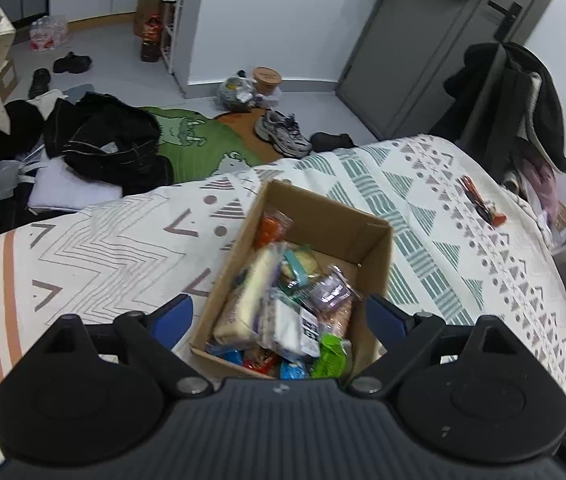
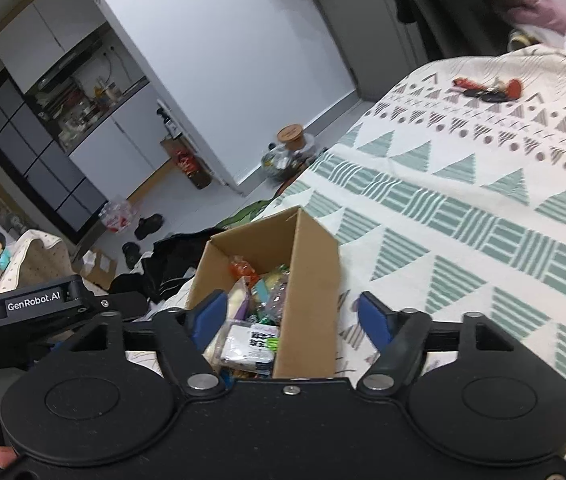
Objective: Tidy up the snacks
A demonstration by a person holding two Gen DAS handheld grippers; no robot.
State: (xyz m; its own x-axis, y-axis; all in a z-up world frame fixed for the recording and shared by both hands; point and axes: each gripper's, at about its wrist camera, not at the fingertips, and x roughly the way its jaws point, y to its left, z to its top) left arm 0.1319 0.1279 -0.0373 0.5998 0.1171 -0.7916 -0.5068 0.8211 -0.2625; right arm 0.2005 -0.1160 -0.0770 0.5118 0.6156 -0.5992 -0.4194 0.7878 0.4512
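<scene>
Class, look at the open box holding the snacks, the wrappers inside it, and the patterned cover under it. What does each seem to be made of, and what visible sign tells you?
Box: plain brown corrugated cardboard, matte, with creased flaps and raw cut edges.
Snack wrappers: probably thin plastic film, some clear and glossy, crinkled and catching light.
Patterned cover: woven fabric, likely cotton, matte, with soft folds and a printed geometric pattern; the exact fibre cannot be told.

The gripper body hides the cardboard box's (image 1: 311,216) near end; lower snack packets (image 1: 283,312) lie buried.
</scene>
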